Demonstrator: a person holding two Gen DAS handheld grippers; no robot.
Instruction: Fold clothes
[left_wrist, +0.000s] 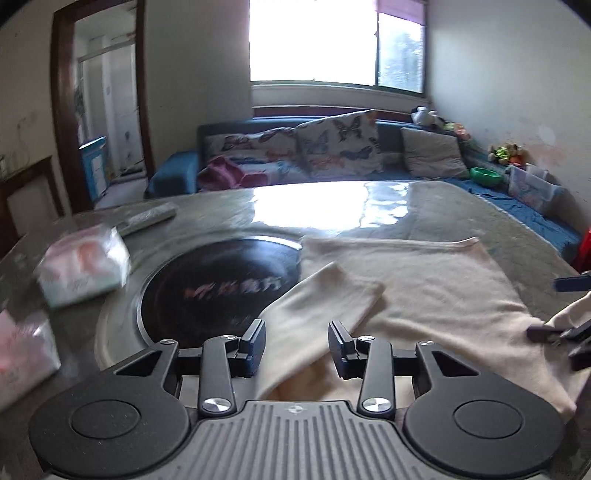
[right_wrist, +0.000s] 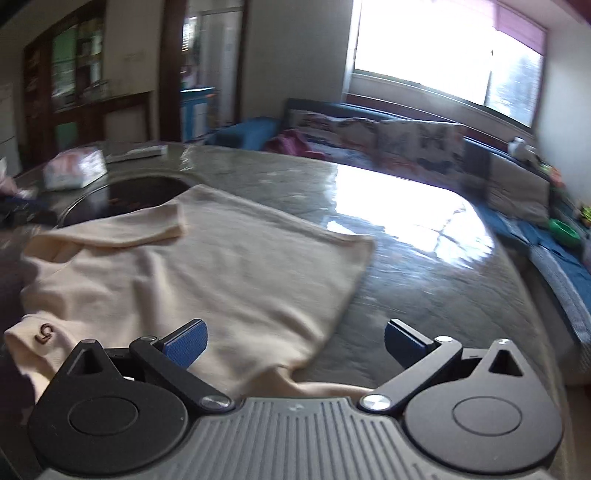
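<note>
A cream garment lies spread on the grey-green table, with one sleeve folded over its body. My left gripper is open just above the sleeve's near end, holding nothing. In the right wrist view the same garment lies flat, its folded sleeve at the far left. My right gripper is wide open over the garment's near right edge, holding nothing. Its fingers show at the right edge of the left wrist view.
A round black hotplate is set in the table, partly under the garment. Tissue packs and a remote lie at the table's left. A blue sofa with cushions stands beyond the table.
</note>
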